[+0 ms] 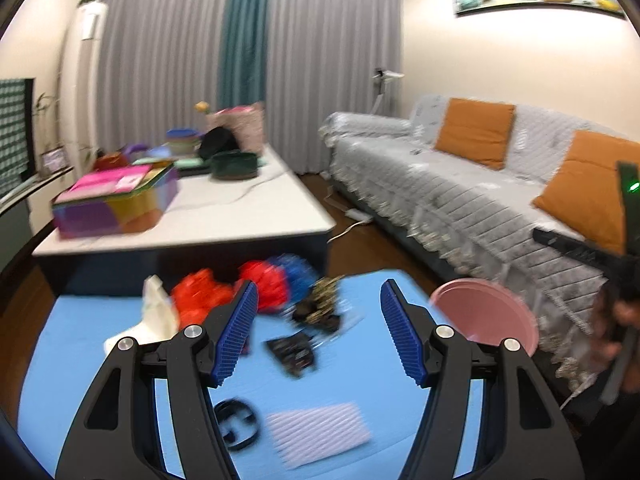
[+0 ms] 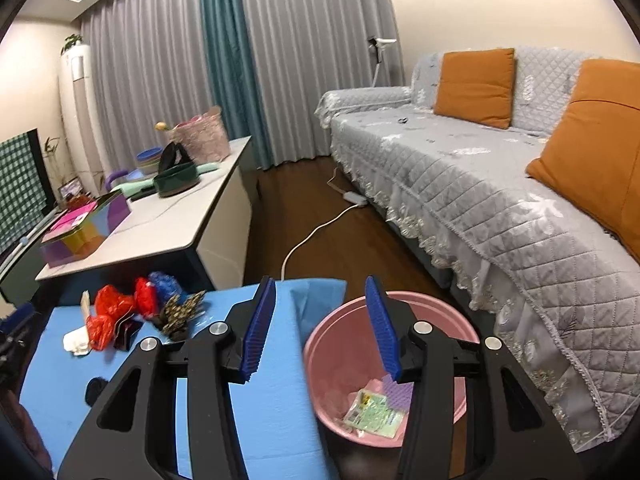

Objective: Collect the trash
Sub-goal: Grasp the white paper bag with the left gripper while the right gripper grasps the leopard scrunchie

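Blue mat (image 2: 272, 400) covers the low surface under both grippers, and the trash lies scattered on it. Toward its far edge sit red bags (image 1: 200, 300), a blue bag (image 1: 294, 270), a white crumpled paper (image 1: 158, 312), a dark gold-patterned wrapper (image 1: 320, 304) and a black packet (image 1: 294, 354). Nearer the camera, by the near edge, lie a white ribbed sheet (image 1: 318, 434) and a black ring-shaped piece (image 1: 236, 424). The left gripper (image 1: 318, 330) hangs above the middle of the mat with its blue pads spread wide and nothing between them; the left wrist view is blurred. The right gripper (image 2: 320, 328) hangs over the mat's right edge, its jaws apart and empty. Just off that edge stands a pink bin (image 2: 352, 320); inside it lie a green printed packet (image 2: 374, 416) and a purple scrap (image 2: 398, 394). Behind the mat stands a white table (image 2: 168, 232), and a grey-covered sofa (image 2: 480, 200) runs along the right.
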`<state>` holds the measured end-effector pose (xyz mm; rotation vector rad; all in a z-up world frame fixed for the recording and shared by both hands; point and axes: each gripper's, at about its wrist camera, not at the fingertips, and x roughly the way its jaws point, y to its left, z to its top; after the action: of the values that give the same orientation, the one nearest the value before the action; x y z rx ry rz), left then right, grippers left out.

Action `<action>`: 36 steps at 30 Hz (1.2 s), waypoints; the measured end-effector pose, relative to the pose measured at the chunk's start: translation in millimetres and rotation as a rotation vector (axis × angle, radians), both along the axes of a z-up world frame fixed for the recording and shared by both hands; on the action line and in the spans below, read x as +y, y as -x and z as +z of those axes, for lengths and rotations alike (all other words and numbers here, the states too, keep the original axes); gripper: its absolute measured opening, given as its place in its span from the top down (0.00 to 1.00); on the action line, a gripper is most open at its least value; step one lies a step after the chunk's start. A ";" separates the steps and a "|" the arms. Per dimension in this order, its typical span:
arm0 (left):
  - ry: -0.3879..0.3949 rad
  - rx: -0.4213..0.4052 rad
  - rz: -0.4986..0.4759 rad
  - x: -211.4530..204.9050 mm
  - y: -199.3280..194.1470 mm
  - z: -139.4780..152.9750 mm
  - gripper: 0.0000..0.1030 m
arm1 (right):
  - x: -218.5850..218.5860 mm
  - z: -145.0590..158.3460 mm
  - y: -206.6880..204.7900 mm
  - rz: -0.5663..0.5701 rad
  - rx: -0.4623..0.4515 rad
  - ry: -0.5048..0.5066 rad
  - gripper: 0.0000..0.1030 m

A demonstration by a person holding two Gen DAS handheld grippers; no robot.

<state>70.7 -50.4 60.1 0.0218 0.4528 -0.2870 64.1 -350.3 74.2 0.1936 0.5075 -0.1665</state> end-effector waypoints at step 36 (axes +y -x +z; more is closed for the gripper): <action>0.044 0.199 0.359 131.6 -112.5 -87.9 0.49 | 148.1 -95.4 -146.5 0.344 0.144 -0.172 0.59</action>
<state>183.2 81.2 -27.7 -0.1311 0.6375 0.0550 210.6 -202.2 -21.2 0.2600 0.6909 0.2010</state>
